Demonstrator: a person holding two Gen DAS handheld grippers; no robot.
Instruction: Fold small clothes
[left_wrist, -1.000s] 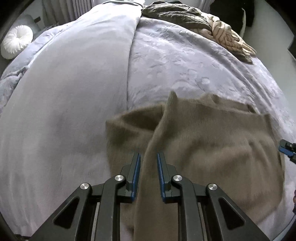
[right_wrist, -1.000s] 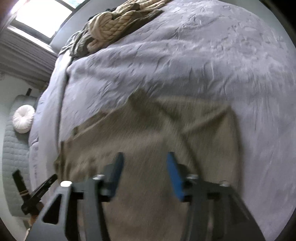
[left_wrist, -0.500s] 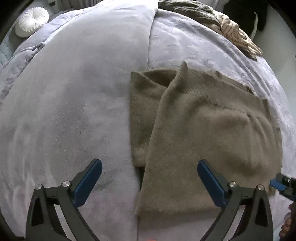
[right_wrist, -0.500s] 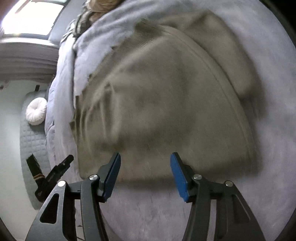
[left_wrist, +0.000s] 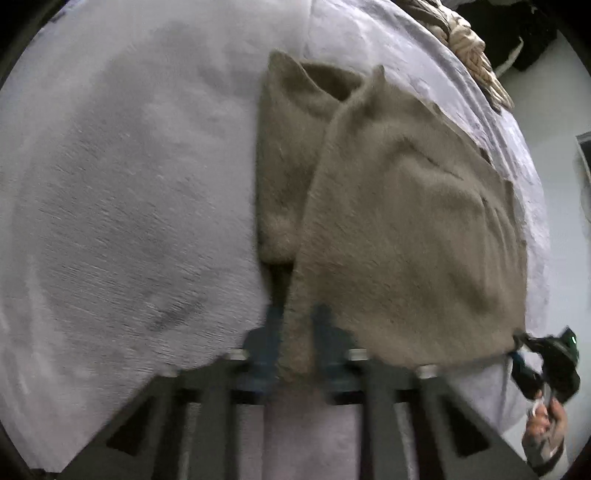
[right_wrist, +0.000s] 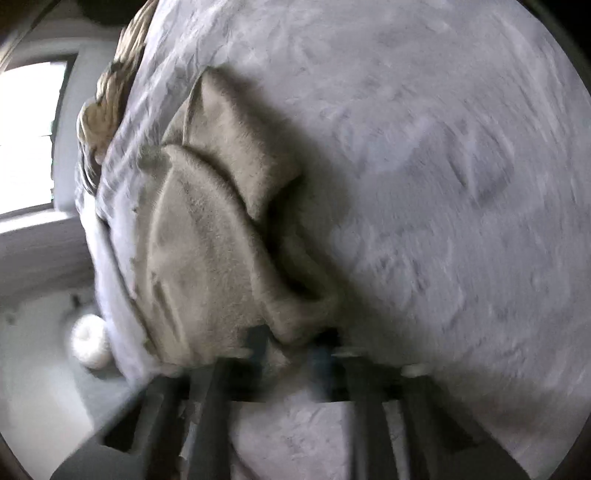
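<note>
Both grippers are on the near hem of the taupe knit sweater (left_wrist: 399, 229), one per corner. It lies on the grey bed (left_wrist: 129, 184), partly folded: a sleeve or side panel is tucked under along its left edge.

Risks from here, as I judge them:
- Uneven lift. If one corner rises faster, the fold line skews and the tucked panel slides out from under the sweater's left edge.
- Shallow bite. Both grips look close to the hem edge. The knit is fuzzy and stretchy, so a pull toward the far edge could let it creep out of the pads.
- Extra layer. The right side seems to have a bunched roll of fabric, not a single layer. That could drag the lower layer or the bed cover along with it.
- Both views are motion-blurred, so grip depth is hard to confirm.

Fingers:
- Left gripper (left_wrist: 295, 343): closed to a narrow gap, pinching the sweater's near-left corner. A strip of knit runs down between the pads and hangs toward the camera.
- Right gripper (right_wrist: 291, 343): also nearly closed, clamped on the rolled hem at the near-right corner. In the left wrist view it (left_wrist: 532, 354) sits at that corner with the fabric pulled to a point.

Beyond the sweater's far edge, well apart from it: a pile of other clothes (left_wrist: 469, 48). A round white cushion (right_wrist: 88, 347) shows off to the sweater's left in the right wrist view.
</note>
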